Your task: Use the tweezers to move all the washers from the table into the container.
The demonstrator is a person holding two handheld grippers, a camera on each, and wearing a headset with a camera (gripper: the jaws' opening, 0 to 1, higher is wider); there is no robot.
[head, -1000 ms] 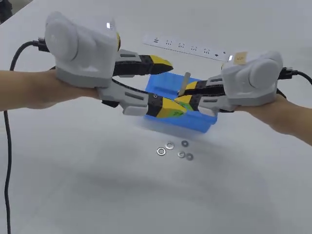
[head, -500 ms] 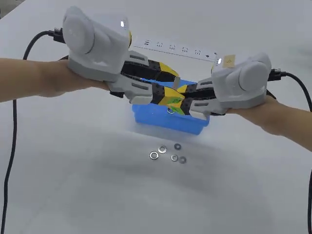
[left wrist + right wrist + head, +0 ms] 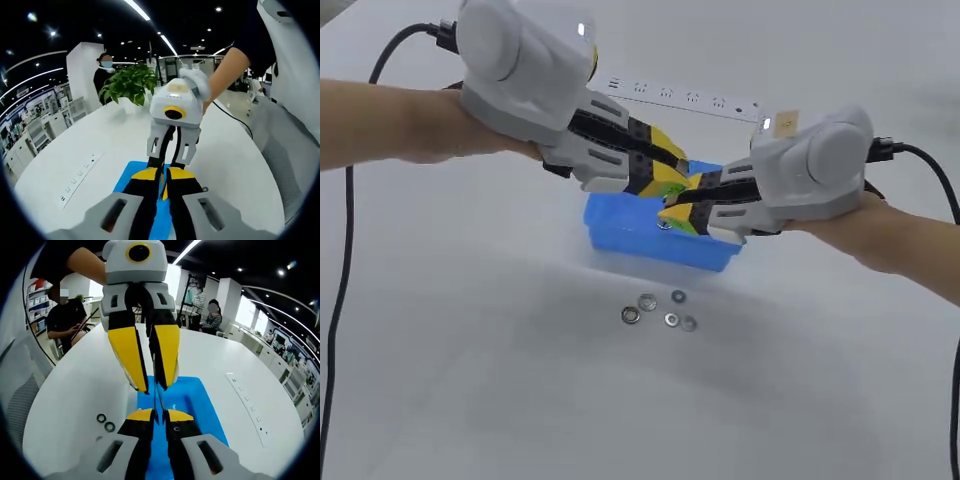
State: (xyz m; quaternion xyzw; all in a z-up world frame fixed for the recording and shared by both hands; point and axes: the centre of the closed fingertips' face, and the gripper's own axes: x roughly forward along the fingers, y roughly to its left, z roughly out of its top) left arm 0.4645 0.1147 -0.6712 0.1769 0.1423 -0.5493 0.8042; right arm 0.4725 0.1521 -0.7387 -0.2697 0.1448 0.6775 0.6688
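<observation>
Both grippers meet tip to tip over the blue container (image 3: 620, 238). My right gripper (image 3: 669, 216) is shut on the thin metal tweezers (image 3: 155, 399), which rise straight from its jaws in the right gripper view. My left gripper (image 3: 674, 180) reaches in from the upper left, and its yellow jaws (image 3: 154, 388) are closed around the tweezers' upper part. Several small metal washers (image 3: 660, 310) lie on the white table in front of the container. Two washers (image 3: 105, 422) lie to the left of the container (image 3: 195, 400) in the right gripper view.
A white power strip (image 3: 685, 97) lies behind the container near the table's far side. Each gripper trails a black cable (image 3: 340, 260). The white table (image 3: 470, 400) spreads wide around the washers. People and a potted plant (image 3: 131, 85) stand beyond the table.
My left gripper has moved right and down to the right gripper, and its jaws have gone from wide open to closed on the tweezers. The washers have not moved.
</observation>
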